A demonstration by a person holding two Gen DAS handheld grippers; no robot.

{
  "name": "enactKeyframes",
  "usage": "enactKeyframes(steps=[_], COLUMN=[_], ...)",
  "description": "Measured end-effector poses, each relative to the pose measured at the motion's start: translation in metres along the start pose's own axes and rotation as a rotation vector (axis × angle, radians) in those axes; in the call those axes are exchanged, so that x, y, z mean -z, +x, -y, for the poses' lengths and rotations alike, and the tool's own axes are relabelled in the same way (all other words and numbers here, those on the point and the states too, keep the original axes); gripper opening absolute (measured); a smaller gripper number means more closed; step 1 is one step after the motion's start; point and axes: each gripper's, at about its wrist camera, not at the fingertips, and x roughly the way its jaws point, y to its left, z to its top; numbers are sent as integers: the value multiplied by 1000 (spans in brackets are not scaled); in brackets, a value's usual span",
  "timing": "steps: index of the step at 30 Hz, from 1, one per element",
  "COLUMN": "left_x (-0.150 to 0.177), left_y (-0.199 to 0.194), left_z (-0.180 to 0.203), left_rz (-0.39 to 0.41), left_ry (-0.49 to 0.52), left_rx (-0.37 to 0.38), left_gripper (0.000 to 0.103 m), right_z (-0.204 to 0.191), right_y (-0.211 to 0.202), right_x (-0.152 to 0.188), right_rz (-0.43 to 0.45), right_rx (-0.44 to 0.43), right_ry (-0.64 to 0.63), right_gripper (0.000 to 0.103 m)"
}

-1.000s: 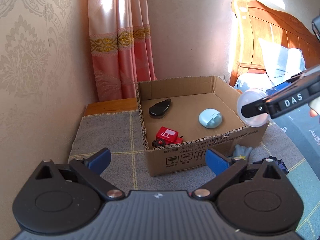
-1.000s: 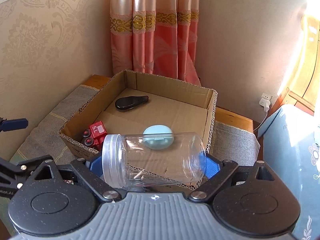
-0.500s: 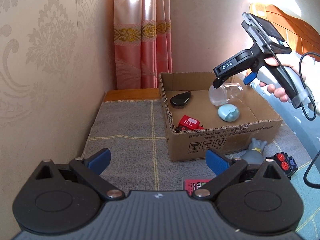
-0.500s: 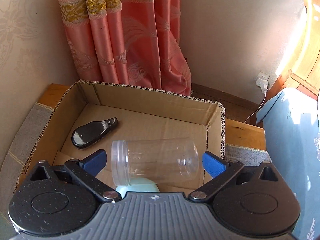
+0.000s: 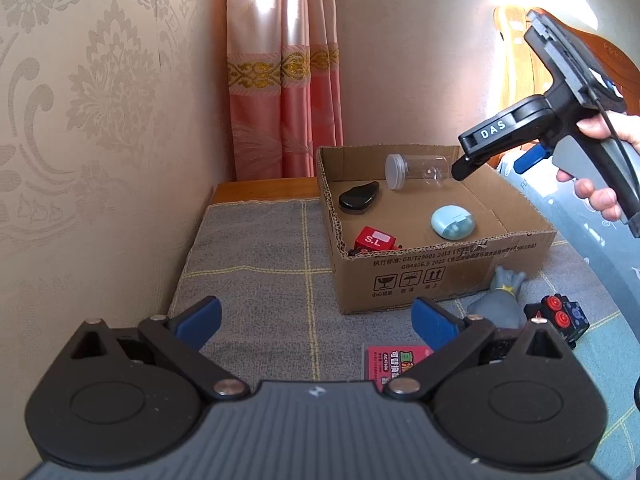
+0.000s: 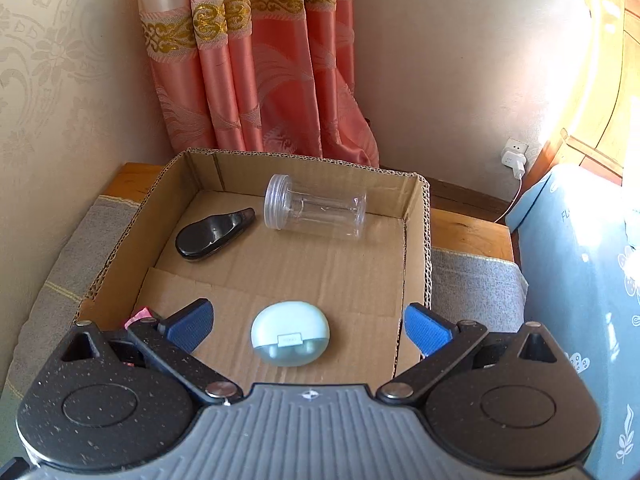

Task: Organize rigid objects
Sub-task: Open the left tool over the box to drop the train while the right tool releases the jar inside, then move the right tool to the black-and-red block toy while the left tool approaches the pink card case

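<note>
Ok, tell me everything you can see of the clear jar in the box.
The clear jar looks like transparent plastic: a cylinder with a ribbed, threaded-looking rim at its left end. It appears empty. It lies on its side on the floor of the cardboard box, close to the back wall, to the right of the black case. Nothing grips it; whether it touches the back wall cannot be told.

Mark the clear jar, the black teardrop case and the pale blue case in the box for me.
Jar [image 6: 320,212]: right wrist view, middle of its clear wall.
Black case [image 6: 210,234]: right wrist view, centre of its glossy top.
Blue case [image 5: 453,222]: left wrist view, middle of its lid.
</note>
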Motion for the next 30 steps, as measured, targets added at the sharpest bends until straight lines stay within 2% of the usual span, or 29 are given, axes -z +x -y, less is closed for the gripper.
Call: enactKeyframes(steps=[8,14,20,24,28,30], left_x=[16,24,25,27,28,28], left_y=[-6,-6,-6,-7,-5,-4], left_z=[-3,-3,7,8,7,7], left_rz=[-29,-48,-58,-62,-72,-76], left_ry=[14,18,43,42,42,43], left_rx=[-15,3,21,22,18,16], left_gripper=[102,102,102,102,102,102], right_z=[-3,3,16,25,34,37], right_y=[-54,-61,-41,-27,-23,-22], right_x=[77,129,155,162,167,168], right_rz=[42,28,-21,-36,-46,-52], right_rx=[-36,21,57,74,40,65], right_ry=[-1,30,109,176,220,216], right_gripper=[103,103,103,103,103,103])
